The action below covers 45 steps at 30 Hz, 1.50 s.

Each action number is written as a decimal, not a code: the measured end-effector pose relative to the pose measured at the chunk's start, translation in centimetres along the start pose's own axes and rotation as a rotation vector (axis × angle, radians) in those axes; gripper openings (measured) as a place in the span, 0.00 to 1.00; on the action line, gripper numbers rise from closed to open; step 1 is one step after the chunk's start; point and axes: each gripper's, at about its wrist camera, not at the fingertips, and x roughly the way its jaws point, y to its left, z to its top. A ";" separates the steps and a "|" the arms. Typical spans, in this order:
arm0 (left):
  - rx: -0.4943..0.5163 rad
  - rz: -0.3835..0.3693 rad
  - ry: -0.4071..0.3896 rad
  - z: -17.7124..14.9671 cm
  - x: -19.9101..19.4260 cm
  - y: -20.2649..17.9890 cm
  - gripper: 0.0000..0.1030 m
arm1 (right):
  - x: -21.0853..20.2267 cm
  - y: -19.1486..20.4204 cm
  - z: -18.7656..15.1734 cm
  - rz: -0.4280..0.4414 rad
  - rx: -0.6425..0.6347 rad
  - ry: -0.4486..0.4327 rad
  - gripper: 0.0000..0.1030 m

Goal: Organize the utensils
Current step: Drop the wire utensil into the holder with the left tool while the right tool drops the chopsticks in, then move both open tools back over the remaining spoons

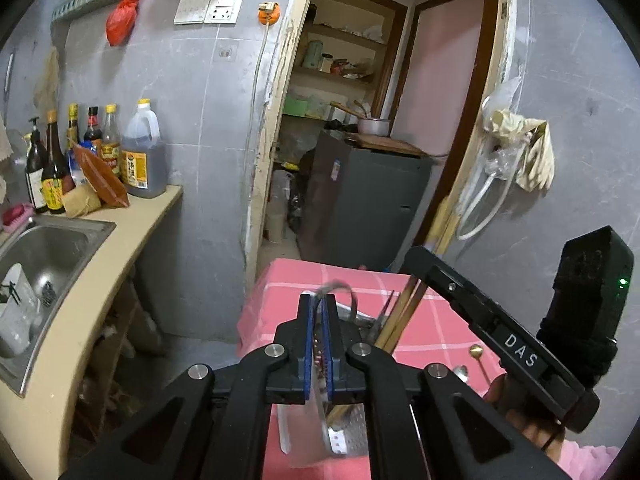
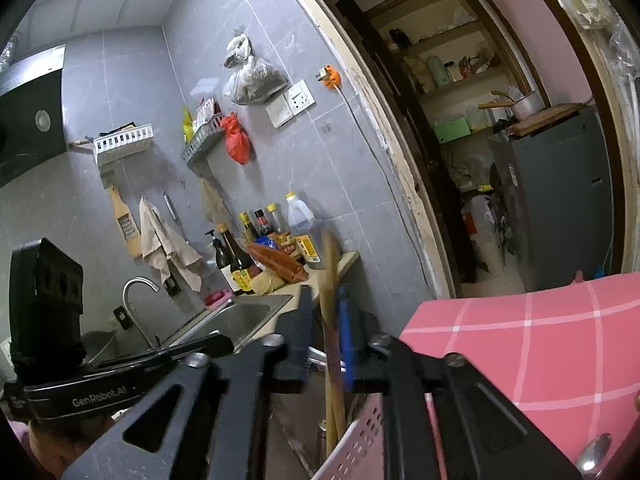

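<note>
A white perforated utensil holder (image 1: 346, 436) stands on the pink checked cloth (image 1: 280, 292). My left gripper (image 1: 319, 300) hangs just above it, shut on a thin metal utensil (image 1: 334, 288) whose looped end sticks out, blurred, past the blue pads. Wooden chopsticks (image 2: 332, 320) stand in the holder (image 2: 360, 436) and run up between the fingers of my right gripper (image 2: 326, 296). Its jaws stand slightly apart, with a small gap beside the sticks. A gold spoon (image 1: 476, 350) and a silver spoon (image 1: 460, 372) lie on the cloth to the right.
A steel sink (image 1: 52, 248) with a white cup (image 1: 16, 304) is at the left, in a beige counter (image 1: 152, 208) carrying sauce bottles (image 1: 140, 152). Beyond the table, a doorway opens onto a grey fridge (image 1: 360, 200). Another spoon (image 2: 596, 452) lies at the cloth's near corner.
</note>
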 end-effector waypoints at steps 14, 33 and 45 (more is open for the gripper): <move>-0.060 -0.020 -0.116 -1.0 -4.2 -1.4 0.82 | -9.4 -0.5 1.5 -0.189 -0.031 -0.071 0.68; 0.061 0.060 -0.122 -9.8 -4.2 -11.2 0.99 | -22.0 -5.1 -3.5 -0.576 -0.152 0.055 0.99; 0.063 0.017 0.036 -13.6 1.4 -14.2 0.99 | -22.1 -12.4 -7.0 -0.598 -0.071 0.191 0.99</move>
